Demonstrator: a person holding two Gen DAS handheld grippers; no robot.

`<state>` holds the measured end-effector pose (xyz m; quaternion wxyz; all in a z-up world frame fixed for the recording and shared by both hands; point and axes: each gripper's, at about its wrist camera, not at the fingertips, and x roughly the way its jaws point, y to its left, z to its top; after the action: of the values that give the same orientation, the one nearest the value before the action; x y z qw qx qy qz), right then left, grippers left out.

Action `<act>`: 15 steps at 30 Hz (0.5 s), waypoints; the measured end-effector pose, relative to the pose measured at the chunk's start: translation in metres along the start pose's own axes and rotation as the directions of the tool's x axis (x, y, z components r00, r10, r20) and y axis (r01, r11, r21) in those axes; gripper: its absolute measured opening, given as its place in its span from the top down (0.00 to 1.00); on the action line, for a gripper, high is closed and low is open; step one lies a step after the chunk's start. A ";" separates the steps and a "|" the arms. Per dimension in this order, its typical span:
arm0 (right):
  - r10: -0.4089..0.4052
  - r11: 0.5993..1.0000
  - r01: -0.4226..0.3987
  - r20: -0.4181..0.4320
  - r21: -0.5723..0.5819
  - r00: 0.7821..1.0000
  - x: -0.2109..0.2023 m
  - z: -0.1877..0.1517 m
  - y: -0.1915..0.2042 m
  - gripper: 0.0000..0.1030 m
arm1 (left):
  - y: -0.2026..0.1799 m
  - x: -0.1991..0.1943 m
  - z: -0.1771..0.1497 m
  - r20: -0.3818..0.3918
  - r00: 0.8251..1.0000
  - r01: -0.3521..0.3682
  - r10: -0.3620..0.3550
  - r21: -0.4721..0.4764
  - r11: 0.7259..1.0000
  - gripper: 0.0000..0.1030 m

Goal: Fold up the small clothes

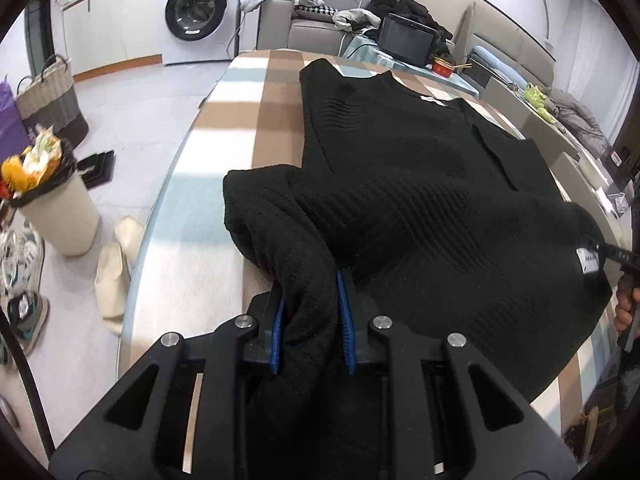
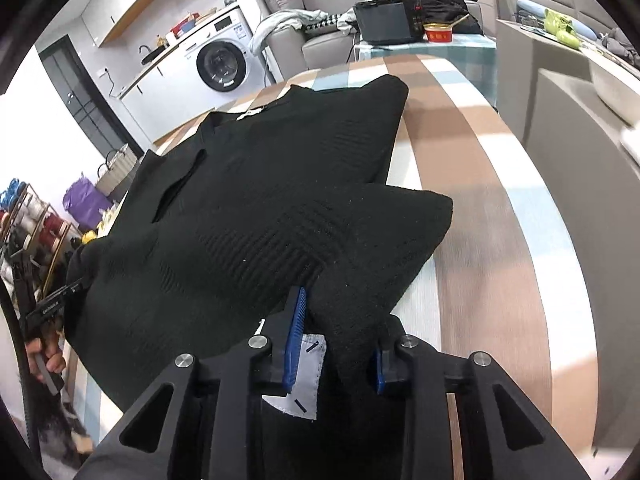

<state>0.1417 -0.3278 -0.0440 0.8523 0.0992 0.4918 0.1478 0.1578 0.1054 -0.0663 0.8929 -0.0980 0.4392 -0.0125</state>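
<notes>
A black knitted sweater (image 1: 420, 184) lies spread on a table with a striped cloth (image 1: 224, 152). My left gripper (image 1: 310, 292) is shut on a bunched corner of the sweater at its near left edge. My right gripper (image 2: 338, 320) is shut on the sweater's (image 2: 260, 184) other near corner, beside a white care label (image 2: 302, 376). Both held corners are lifted and drawn over the body of the sweater. The right gripper also shows at the right edge of the left wrist view (image 1: 616, 256), and the left gripper at the left edge of the right wrist view (image 2: 52, 304).
A washing machine (image 1: 196, 8) and sofa (image 1: 320, 28) stand behind the table. A black microwave (image 1: 404, 40) and red bowl (image 1: 442, 67) sit on a side table. A full waste bin (image 1: 52, 200), basket (image 1: 52, 96) and shoes (image 1: 24, 280) are on the floor at left.
</notes>
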 end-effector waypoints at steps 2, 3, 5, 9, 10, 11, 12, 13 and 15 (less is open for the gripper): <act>-0.003 1.000 0.003 0.007 0.011 1.000 -0.004 -0.008 -0.001 0.62 | 0.003 -0.007 -0.007 0.003 1.000 -0.007 0.007 -0.024 1.000 0.77; -0.009 1.000 0.008 0.012 0.023 1.000 -0.006 -0.009 -0.003 0.59 | 0.003 -0.011 -0.010 0.006 1.000 -0.013 0.013 -0.026 1.000 0.76; -0.003 0.999 0.002 0.009 0.046 1.000 -0.013 -0.008 -0.010 0.57 | 0.005 -0.017 -0.014 0.008 1.000 -0.022 0.023 -0.035 0.999 0.70; 0.005 0.998 -0.006 0.026 0.058 1.000 -0.042 -0.019 -0.024 0.47 | 0.015 -0.040 -0.027 0.013 1.000 -0.024 0.025 -0.081 0.996 0.51; 0.012 0.998 -0.013 0.023 0.057 1.000 -0.047 -0.024 -0.028 0.44 | 0.017 -0.043 -0.030 0.017 0.999 -0.025 0.027 -0.087 0.996 0.49; 0.016 0.998 -0.017 0.017 0.055 1.000 -0.051 -0.030 -0.030 0.44 | 0.019 -0.046 -0.034 0.017 1.000 -0.025 0.027 -0.092 0.995 0.49; 0.018 0.998 -0.018 0.011 0.054 1.000 -0.054 -0.036 -0.032 0.44 | 0.022 -0.050 -0.040 0.007 1.000 -0.027 0.028 -0.100 0.995 0.49; 0.020 0.999 -0.020 0.000 0.049 1.000 -0.055 -0.042 -0.033 0.44 | 0.023 -0.051 -0.044 -0.002 1.000 -0.031 0.031 -0.103 0.994 0.49; 0.004 1.000 -0.004 -0.011 0.030 1.000 -0.056 -0.049 -0.031 0.44 | 0.025 -0.055 -0.055 -0.022 0.999 -0.039 0.037 -0.107 0.993 0.49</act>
<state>0.0775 -0.3755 -0.0331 0.8478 0.1119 0.4984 0.1426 0.0796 0.1267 -0.0609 0.8819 -0.1373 0.4502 0.0274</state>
